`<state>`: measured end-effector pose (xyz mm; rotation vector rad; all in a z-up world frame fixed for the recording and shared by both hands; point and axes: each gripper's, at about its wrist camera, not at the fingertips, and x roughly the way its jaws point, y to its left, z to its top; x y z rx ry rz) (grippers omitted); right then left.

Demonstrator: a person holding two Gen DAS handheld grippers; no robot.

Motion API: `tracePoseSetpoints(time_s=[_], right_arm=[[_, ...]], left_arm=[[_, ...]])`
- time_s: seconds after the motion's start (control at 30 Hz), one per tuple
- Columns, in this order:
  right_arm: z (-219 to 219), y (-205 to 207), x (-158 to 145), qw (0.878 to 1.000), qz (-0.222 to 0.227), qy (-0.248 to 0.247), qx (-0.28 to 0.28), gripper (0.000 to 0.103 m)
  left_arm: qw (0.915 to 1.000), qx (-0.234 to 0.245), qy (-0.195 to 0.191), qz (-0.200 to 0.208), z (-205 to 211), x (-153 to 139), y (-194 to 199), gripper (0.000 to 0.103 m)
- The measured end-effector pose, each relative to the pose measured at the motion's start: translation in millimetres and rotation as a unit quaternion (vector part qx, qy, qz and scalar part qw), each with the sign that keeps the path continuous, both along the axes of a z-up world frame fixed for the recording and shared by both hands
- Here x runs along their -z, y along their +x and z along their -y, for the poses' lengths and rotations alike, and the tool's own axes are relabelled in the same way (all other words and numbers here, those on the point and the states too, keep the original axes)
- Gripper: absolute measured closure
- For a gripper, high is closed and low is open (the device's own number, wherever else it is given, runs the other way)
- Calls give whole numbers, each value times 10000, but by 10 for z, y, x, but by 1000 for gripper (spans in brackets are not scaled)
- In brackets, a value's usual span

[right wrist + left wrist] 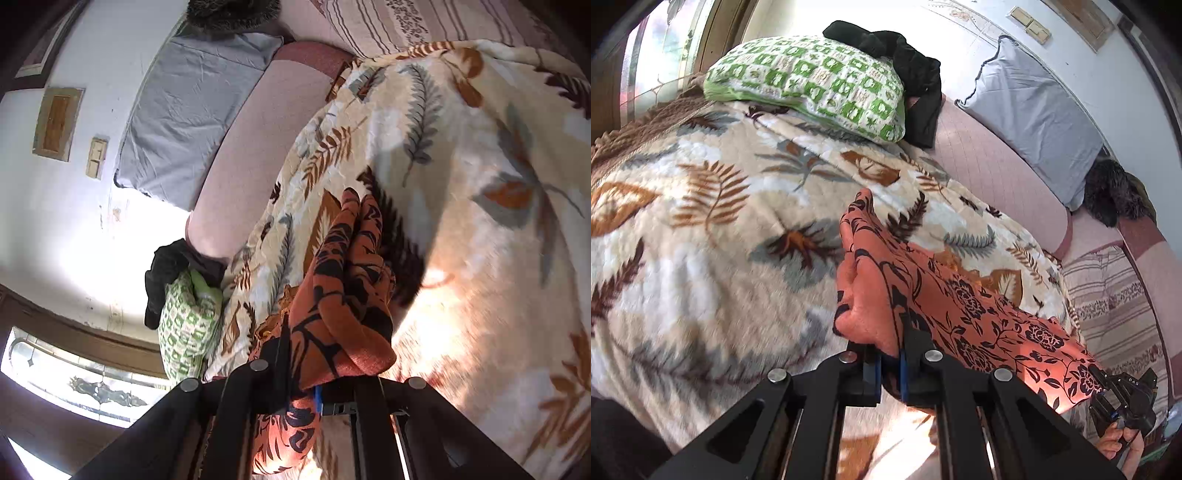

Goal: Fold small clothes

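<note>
A: What have the left tongs (890,369) got?
B: They are pinching a bunched edge of the orange cloth (964,314), its black flower print showing. The cloth fills the gap between the fingers (916,347).

A: And the right tongs (306,391)?
B: Also pinched on the cloth (343,295); a thick fold drapes over them and hides most of the right-hand finger.

A: Where is the cloth, then?
B: Held between the two tongs, above the blanket (713,229) on the bed. In the left view it stretches off to the right tongs (1108,387) at the frame's edge, with a hand (1115,443) gripping that tool.

A: What lies further out?
B: A green checked pillow (812,85) on the far side of the blanket, a black garment (908,66) draped over its end, a grey pillow (1034,118) leaning on the wall, and a dark furry thing (1112,192) just beside it
</note>
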<state>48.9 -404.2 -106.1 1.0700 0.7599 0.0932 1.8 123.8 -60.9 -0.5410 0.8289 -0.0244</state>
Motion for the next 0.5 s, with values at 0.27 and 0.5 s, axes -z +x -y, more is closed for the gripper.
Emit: tracePoseSetpoints(time_s=[0.27,0.5], right_arm=[[190,-930,1077,9895,-1417,18,-299,82],[387,-863,548,9877,-1126,-1026,-350,49]], left_arm=[[9902,-10,-536,-1287,-276,979,-293,78],[9981,-314,388,-374,-545,389,-181,25]])
